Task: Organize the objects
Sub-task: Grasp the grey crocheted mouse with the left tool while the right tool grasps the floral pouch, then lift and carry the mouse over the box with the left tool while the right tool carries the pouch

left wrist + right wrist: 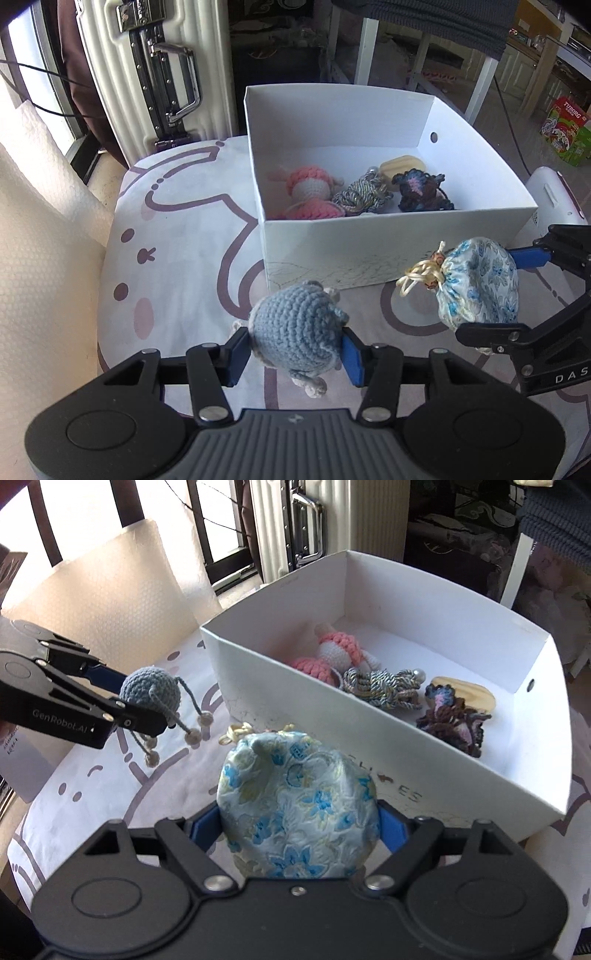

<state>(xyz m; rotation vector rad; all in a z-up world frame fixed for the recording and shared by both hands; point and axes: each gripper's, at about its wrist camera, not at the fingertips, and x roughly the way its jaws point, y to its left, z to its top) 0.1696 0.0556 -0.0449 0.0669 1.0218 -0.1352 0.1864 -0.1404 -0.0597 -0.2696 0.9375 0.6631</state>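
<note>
Above the patterned cloth (pixel 177 258) that covers the desk, both grippers hold small things clear of the surface. The left gripper (pixel 295 350) is clenched on a blue crocheted jellyfish toy (pixel 295 328); its blue pads press the round body from both sides, and the thin tentacles with cream bead ends hang free below in the right wrist view. The right gripper (pixel 299 823) grasps a blue floral drawstring pouch (pixel 295 805), its pads pressing the pouch's sides, the knotted cream cord pointing away from the gripper. Both held things hang just in front of the near wall of a white cardboard box (pixel 369 243), which stands on the cloth. Inside the box lie a pink and white crocheted doll (pixel 310 188), a knotted cord ornament (pixel 362 195) just beside it, a dark crocheted piece (pixel 421 192) and, touching that, a pale wooden piece (pixel 400 164) near the far wall. A white ribbed suitcase (pixel 147 74) stands behind the desk.
</note>
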